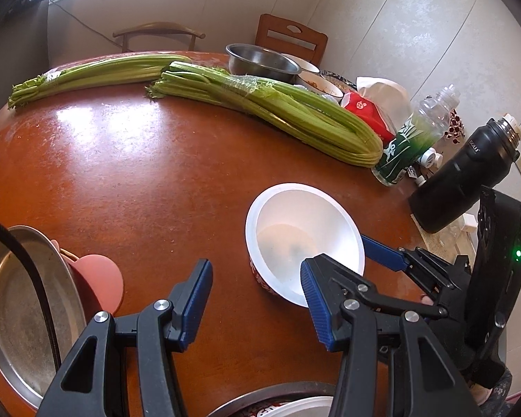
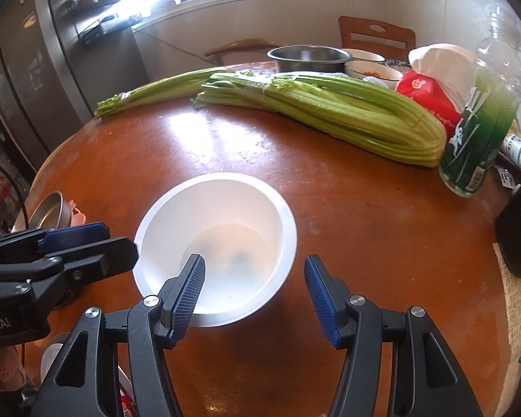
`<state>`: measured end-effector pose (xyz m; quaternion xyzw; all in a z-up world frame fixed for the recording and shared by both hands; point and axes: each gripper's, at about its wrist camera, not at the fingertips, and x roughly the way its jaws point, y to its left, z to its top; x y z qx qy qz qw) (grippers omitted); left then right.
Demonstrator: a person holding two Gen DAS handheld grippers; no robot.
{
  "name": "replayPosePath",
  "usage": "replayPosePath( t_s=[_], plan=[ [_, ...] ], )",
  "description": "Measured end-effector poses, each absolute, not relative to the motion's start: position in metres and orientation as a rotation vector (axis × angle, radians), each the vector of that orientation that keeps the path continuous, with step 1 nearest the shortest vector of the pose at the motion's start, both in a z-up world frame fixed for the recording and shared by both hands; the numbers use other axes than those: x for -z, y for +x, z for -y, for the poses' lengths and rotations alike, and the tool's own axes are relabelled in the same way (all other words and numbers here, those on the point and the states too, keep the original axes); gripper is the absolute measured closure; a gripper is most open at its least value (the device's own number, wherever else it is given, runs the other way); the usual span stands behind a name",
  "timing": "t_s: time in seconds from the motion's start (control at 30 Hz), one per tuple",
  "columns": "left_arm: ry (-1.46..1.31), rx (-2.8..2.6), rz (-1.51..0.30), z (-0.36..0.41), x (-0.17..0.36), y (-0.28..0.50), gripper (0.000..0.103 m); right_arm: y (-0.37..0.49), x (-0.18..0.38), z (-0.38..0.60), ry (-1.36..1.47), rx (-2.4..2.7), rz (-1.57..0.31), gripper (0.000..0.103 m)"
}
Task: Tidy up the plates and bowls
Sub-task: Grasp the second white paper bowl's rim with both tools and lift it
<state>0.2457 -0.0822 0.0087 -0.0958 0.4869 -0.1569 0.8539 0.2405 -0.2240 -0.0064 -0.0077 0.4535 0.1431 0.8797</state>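
Observation:
A white bowl (image 1: 305, 239) with a red pattern outside stands empty on the brown round table (image 1: 121, 173). My left gripper (image 1: 256, 266) is open just in front of it. Its right finger overlaps the bowl's near rim and its left finger is over bare table. In the right wrist view the bowl (image 2: 218, 236) lies right under my right gripper (image 2: 254, 260), which is open. One pad hangs over the bowl's inside and the other stands outside its right rim. Neither pad presses on it. The left gripper (image 2: 120, 241) reaches in at the bowl's left rim.
A steel plate (image 1: 17, 295) and a pink dish (image 1: 100, 281) sit at the near left. Another bowl in a steel basin (image 1: 288, 406) shows at the bottom edge. Two celery bunches (image 1: 278, 111), a steel basin (image 1: 260, 59), a green bottle (image 1: 410, 139) and a black flask (image 1: 469, 173) stand behind.

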Motion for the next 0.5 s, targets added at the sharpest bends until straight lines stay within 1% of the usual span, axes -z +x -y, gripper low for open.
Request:
replayPosePath(
  t_s=[0.5],
  plan=[
    [-0.225, 0.334, -1.064, 0.082, 0.004, 0.255, 0.051, 0.229, 0.011, 0.198, -0.046, -0.411, -0.956, 0.042]
  ],
)
